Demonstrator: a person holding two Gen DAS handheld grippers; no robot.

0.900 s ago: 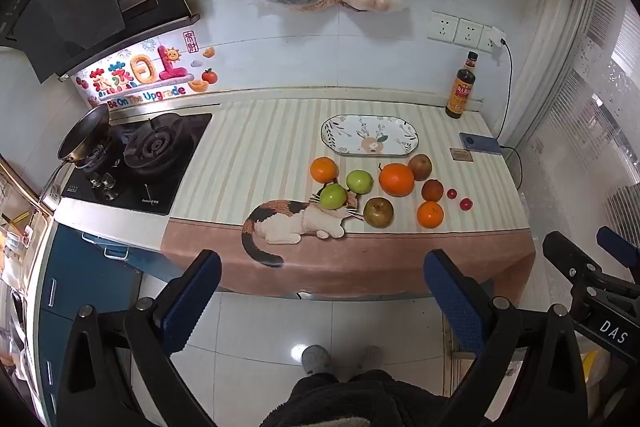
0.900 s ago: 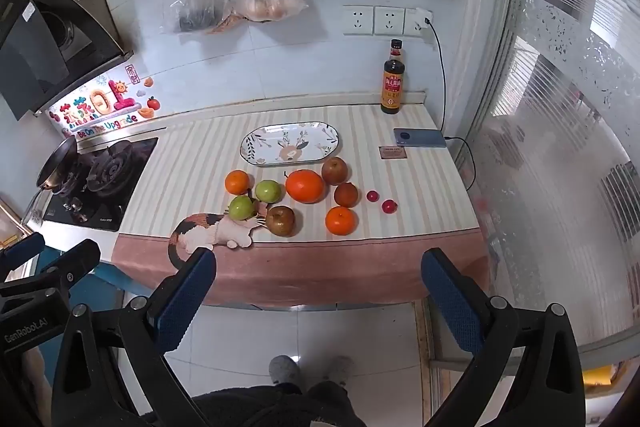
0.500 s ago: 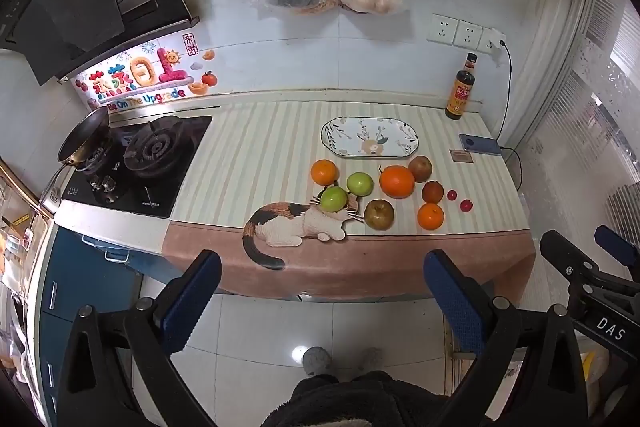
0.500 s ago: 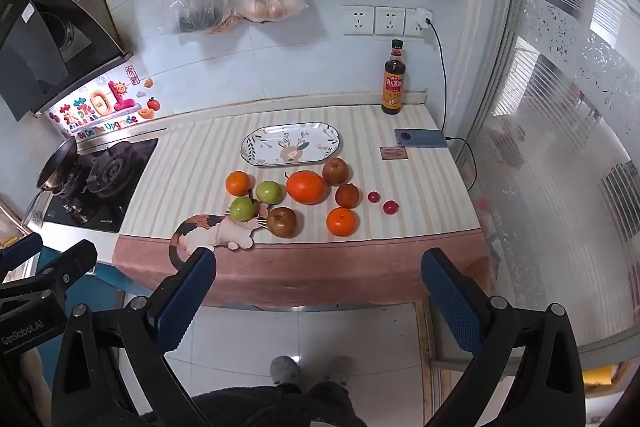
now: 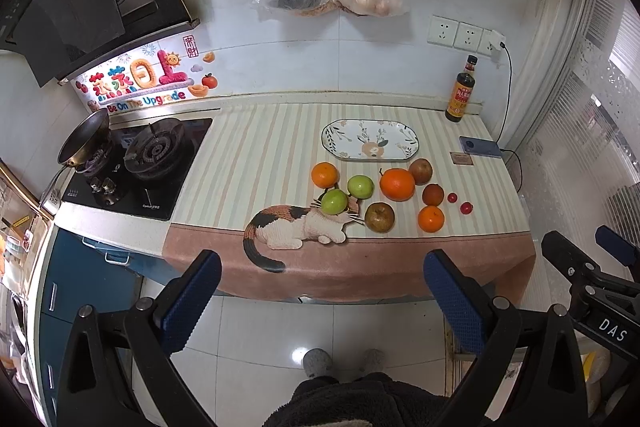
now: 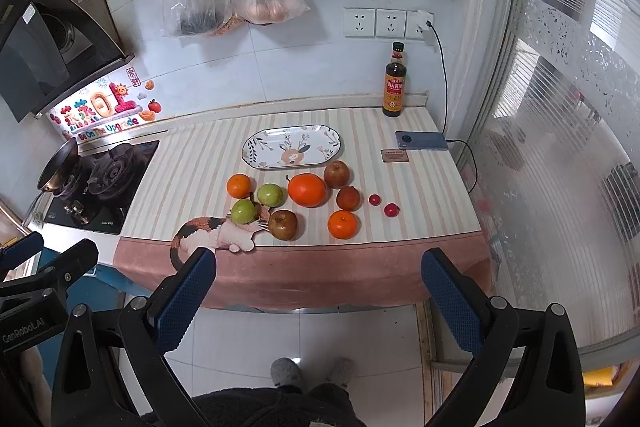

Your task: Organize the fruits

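Several fruits lie loose on the striped counter cloth: a big orange (image 5: 397, 183) (image 6: 307, 189), two green apples (image 5: 334, 201) (image 6: 243, 211), small oranges (image 5: 431, 218) (image 6: 342, 224), brown pears (image 5: 379, 217) (image 6: 283, 224) and two small red fruits (image 5: 466, 207) (image 6: 391, 209). An empty oval patterned plate (image 5: 370, 145) (image 6: 292, 149) sits behind them. My left gripper (image 5: 322, 301) and right gripper (image 6: 318, 297) are open and empty, held well back from the counter above the floor.
A gas stove (image 5: 136, 167) with a pan (image 5: 85, 143) is at the left. A sauce bottle (image 6: 394, 83), a phone (image 6: 422, 141) on a cable and a small card stand at the back right. Bags and scissors hang on the wall.
Both views have drifted only slightly; the counter sits a touch lower in the frames. Nothing on the counter has moved and both grippers stay open.
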